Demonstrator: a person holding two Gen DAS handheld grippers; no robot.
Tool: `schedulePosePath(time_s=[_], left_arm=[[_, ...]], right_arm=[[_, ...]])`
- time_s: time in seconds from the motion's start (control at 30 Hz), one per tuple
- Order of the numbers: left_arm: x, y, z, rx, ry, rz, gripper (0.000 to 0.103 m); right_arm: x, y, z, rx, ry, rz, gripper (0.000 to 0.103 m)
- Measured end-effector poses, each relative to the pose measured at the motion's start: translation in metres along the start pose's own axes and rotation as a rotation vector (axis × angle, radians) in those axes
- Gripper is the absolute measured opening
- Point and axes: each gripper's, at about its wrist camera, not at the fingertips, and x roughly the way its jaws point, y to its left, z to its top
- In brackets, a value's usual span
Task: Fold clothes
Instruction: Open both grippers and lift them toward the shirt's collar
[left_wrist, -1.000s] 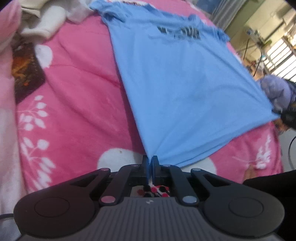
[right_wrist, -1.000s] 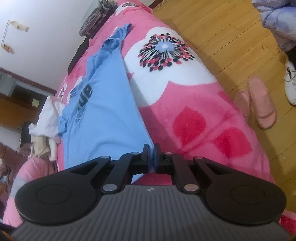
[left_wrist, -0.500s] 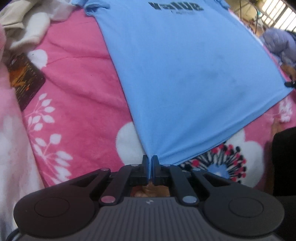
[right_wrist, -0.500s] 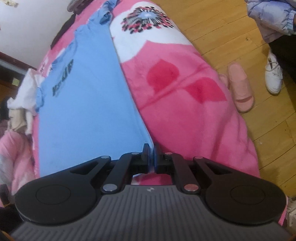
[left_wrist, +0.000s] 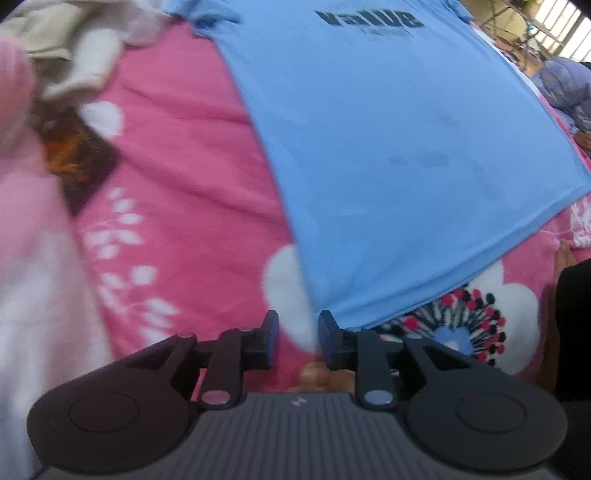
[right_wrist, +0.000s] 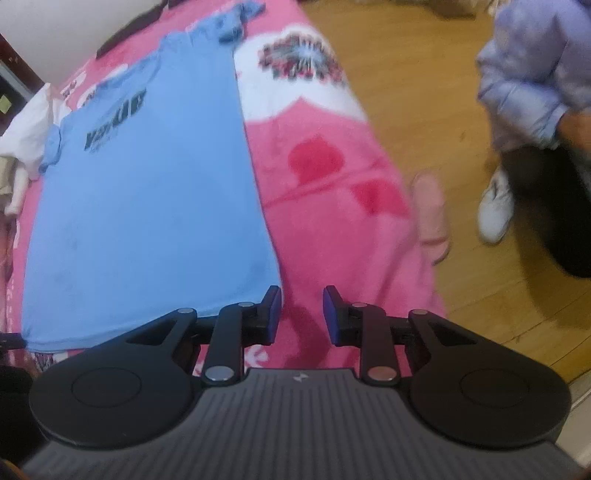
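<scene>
A light blue T-shirt (left_wrist: 388, 155) with dark lettering lies spread flat, front up, on a pink flowered bedspread (left_wrist: 184, 184). My left gripper (left_wrist: 298, 328) sits at the shirt's near hem corner; its jaws are opening, with only bedspread between them and the hem beside the right finger. In the right wrist view the same T-shirt (right_wrist: 147, 192) lies to the left. My right gripper (right_wrist: 302, 312) is at the other hem corner, jaws opening, pink bedspread (right_wrist: 332, 229) in the gap and the shirt edge just past the left finger.
Pale crumpled clothes (left_wrist: 74, 48) and a dark patterned item (left_wrist: 77, 158) lie at the bed's far left. Right of the bed is wooden floor (right_wrist: 424, 92) with a pink slipper (right_wrist: 430, 218), a white shoe (right_wrist: 496, 206) and a person in a lilac jacket (right_wrist: 535, 66).
Both grippers were shut on the shirt's hem corners; both now stand apart with the hem let go. The shirt has settled flat on the bed.
</scene>
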Motion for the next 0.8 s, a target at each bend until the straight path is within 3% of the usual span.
schedulePosePath(time_s=[0.13,0.27,0.4,0.53,0.7,0.8], left_arm=[[-0.022,0.011,0.012,-0.037,-0.051,0.02,0.025],[-0.024,-0.007,0.038,-0.024,-0.135,-0.009,0.025],[-0.003,-0.036,0.069,0.041,-0.205,-0.081,0.026],[0.037,-0.058,0.087,0.088,-0.162,-0.114,0.026],[0.044,-0.043,0.079,0.053,-0.093,-0.155,0.028],[0.038,-0.018,0.076,-0.074,-0.06,-0.193,0.031]], right_arm=[[-0.014,0.027,0.013,-0.086,-0.077,0.031,0.024],[0.012,0.094,0.033,-0.326,-0.099,0.11,0.024],[0.061,0.172,0.046,-0.537,-0.084,0.195,0.023],[0.101,0.223,0.042,-0.679,-0.043,0.244,0.022],[0.099,0.212,0.005,-0.809,-0.009,0.283,0.023],[0.075,0.187,-0.009,-0.84,0.132,0.354,0.023]])
